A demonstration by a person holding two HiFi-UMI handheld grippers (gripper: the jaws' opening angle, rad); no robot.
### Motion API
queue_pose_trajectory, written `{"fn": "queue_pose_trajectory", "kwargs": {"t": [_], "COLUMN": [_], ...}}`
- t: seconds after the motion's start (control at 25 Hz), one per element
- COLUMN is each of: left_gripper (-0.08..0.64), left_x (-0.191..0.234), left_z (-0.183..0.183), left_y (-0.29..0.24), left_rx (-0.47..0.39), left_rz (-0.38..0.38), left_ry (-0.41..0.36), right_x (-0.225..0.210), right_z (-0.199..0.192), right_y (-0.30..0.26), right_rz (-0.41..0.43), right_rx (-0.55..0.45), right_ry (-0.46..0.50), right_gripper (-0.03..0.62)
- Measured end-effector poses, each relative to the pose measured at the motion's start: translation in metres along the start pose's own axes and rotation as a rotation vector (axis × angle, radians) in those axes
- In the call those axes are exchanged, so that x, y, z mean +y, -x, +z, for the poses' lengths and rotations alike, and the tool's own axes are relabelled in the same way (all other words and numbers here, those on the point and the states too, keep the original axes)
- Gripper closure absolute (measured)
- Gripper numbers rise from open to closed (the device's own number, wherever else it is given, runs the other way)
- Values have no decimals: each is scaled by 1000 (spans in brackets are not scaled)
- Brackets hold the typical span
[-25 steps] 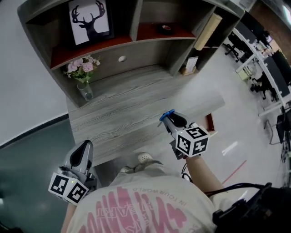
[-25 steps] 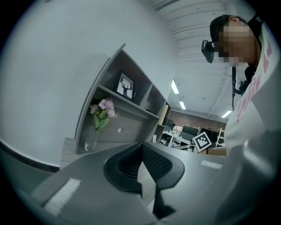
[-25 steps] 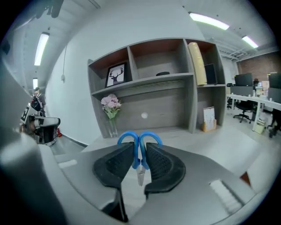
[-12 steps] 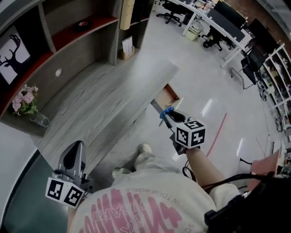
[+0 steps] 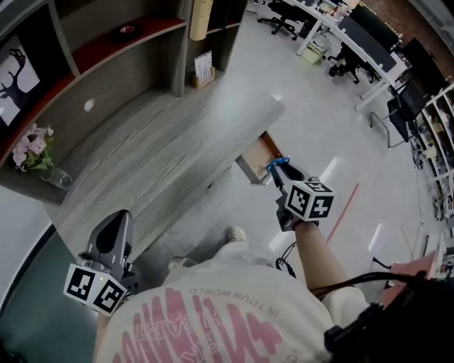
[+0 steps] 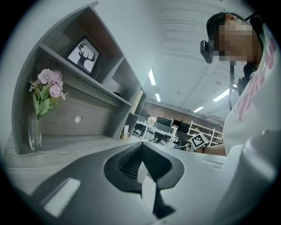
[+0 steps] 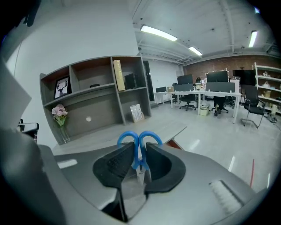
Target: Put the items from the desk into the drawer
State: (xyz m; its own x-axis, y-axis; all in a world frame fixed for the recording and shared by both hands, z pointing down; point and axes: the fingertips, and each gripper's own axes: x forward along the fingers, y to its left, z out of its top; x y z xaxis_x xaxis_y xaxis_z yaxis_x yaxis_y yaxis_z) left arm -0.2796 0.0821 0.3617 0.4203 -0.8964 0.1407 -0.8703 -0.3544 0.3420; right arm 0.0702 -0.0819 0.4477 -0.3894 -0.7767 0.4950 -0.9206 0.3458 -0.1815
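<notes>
A grey shelf unit (image 5: 106,71) with red boards fills the far left. A deer picture (image 5: 13,67) leans in its left bay. A small dark round thing (image 5: 128,30) lies in the middle bay. A pale roll (image 5: 201,15) stands at the right end, with a booklet (image 5: 204,67) propped below it. Pink flowers (image 5: 28,145) stand in a glass vase (image 5: 60,179) at the left. Far right, office chairs (image 5: 284,10) and white desks (image 5: 355,39) stand on the shiny floor (image 5: 312,106). A red line (image 5: 344,205) marks the floor nearer.

The scissors (image 7: 139,151) have blue handles, the desk (image 5: 163,149) grey wood grain, the flowers (image 5: 30,142) pink blooms.
</notes>
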Motion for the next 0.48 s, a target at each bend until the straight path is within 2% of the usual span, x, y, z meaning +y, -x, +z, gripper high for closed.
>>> {"fn": "queue_pose_trajectory", "kwargs": {"t": [0.28,0.48], "left_gripper": [541,540], "left_x": [-34,-59], "left_z": [-6,-12], "left_y": [-58,-107], "left_rx": [49,42], "left_rz": [18,18], "left_ry": [-17,21], "right_x": [-39,-64], "right_z": [-8,-23], "right_y": [-25,-50], "right_rz": [70,135], "right_rx": [44,104], "right_ry": [-25,-37], "right_gripper": [500,500]}}
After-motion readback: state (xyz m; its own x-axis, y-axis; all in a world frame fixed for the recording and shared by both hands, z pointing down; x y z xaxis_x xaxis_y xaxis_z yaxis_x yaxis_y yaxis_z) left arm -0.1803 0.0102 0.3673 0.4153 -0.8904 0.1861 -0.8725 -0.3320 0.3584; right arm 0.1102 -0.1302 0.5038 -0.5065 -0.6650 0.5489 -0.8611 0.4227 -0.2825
